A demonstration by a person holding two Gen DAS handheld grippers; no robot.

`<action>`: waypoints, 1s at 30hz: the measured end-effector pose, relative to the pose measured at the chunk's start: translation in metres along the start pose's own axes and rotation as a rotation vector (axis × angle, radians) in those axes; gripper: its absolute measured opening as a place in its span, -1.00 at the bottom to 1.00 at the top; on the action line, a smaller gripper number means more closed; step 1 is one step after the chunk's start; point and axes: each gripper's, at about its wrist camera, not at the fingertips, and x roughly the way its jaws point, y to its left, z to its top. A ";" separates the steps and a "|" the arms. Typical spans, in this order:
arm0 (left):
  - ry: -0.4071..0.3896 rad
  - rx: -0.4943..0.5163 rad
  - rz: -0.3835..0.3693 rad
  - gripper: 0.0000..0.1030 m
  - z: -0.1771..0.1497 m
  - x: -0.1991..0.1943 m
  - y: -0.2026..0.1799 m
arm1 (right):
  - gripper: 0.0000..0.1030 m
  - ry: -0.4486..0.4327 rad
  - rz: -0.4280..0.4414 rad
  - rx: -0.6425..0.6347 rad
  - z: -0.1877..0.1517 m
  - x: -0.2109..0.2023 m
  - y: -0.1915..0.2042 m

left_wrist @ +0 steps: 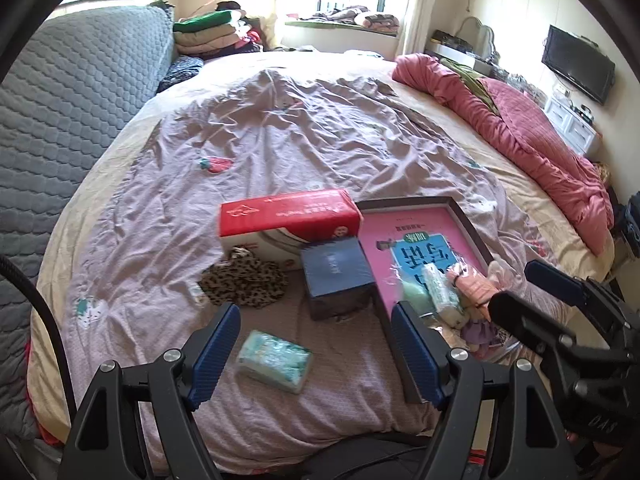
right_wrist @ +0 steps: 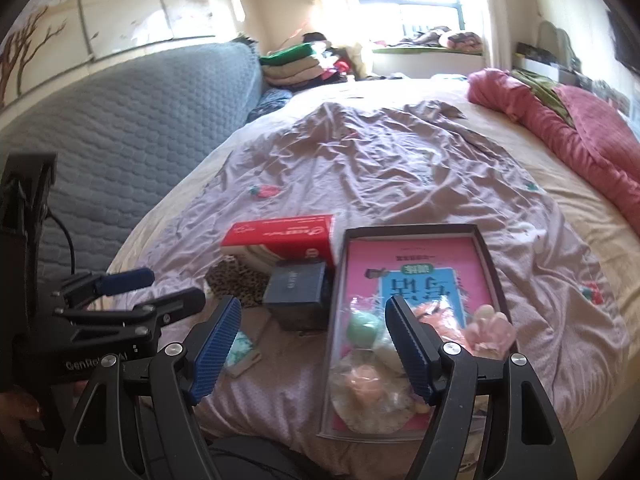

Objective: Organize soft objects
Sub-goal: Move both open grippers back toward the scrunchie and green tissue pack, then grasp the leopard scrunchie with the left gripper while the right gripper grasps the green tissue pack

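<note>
So, on the bed (left_wrist: 320,128), a mauve sheet (left_wrist: 280,140) is spread wide and the job looks partly done. The shallow tray (right_wrist: 486,256) with the pink book (right_wrist: 404,260) in it already carries a cluster of soft things at its near end: a mint ball (right_wrist: 362,330), a peach toy (right_wrist: 362,386), a pink plush (right_wrist: 490,330), some under clear wrap. Still outside it, by my read: the leopard cloth (left_wrist: 244,282) crumpled against the red box (left_wrist: 288,216), and the tissue pack (left_wrist: 274,360) lying alone on the sheet near the front edge. The dark box (left_wrist: 338,276) sits between red box and tray, touching the tray's side.

Now the hands. The left gripper (left_wrist: 316,352) points down at the sheet, jaws spread wide with nothing clamped; the tissue pack lies on the bed right between its fingers in view, untouched. The right gripper (right_wrist: 314,346) hovers over the tray's near end, equally wide and empty, its right finger over the soft pile.
</note>
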 end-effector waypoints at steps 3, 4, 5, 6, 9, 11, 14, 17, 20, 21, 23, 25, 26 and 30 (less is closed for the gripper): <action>-0.007 -0.012 0.005 0.50 -0.001 -0.005 0.010 | 0.47 0.008 0.011 -0.022 0.001 0.003 0.012; -0.009 -0.015 0.009 0.50 -0.001 -0.006 0.012 | 0.48 0.009 0.014 -0.028 0.001 0.004 0.015; -0.012 -0.020 0.011 0.50 -0.002 -0.007 0.016 | 0.48 0.013 0.019 -0.039 0.001 0.006 0.020; -0.013 -0.025 0.013 0.50 -0.002 -0.007 0.018 | 0.48 0.016 0.023 -0.046 0.001 0.007 0.024; -0.012 -0.040 0.020 0.50 -0.005 -0.008 0.029 | 0.48 0.030 0.041 -0.064 0.000 0.012 0.035; -0.007 -0.052 0.025 0.50 -0.007 -0.007 0.037 | 0.48 0.040 0.054 -0.081 -0.002 0.017 0.041; -0.002 -0.079 0.035 0.50 -0.010 -0.006 0.054 | 0.48 0.063 0.082 -0.092 -0.006 0.026 0.050; 0.007 -0.115 0.057 0.50 -0.014 -0.005 0.076 | 0.48 0.084 0.101 -0.108 -0.011 0.035 0.058; 0.014 -0.150 0.068 0.50 -0.018 -0.001 0.097 | 0.49 0.114 0.118 -0.134 -0.018 0.047 0.068; 0.020 -0.159 0.073 0.50 -0.020 0.001 0.103 | 0.49 0.125 0.122 -0.143 -0.021 0.052 0.071; 0.030 -0.174 0.083 0.50 -0.023 0.006 0.113 | 0.49 0.145 0.130 -0.162 -0.026 0.060 0.076; 0.040 -0.186 0.087 0.50 -0.025 0.013 0.121 | 0.49 0.166 0.142 -0.180 -0.030 0.068 0.081; 0.046 -0.193 0.086 0.50 -0.027 0.018 0.125 | 0.49 0.178 0.147 -0.196 -0.032 0.075 0.084; 0.057 -0.197 0.077 0.50 -0.028 0.037 0.133 | 0.49 0.205 0.157 -0.243 -0.039 0.093 0.092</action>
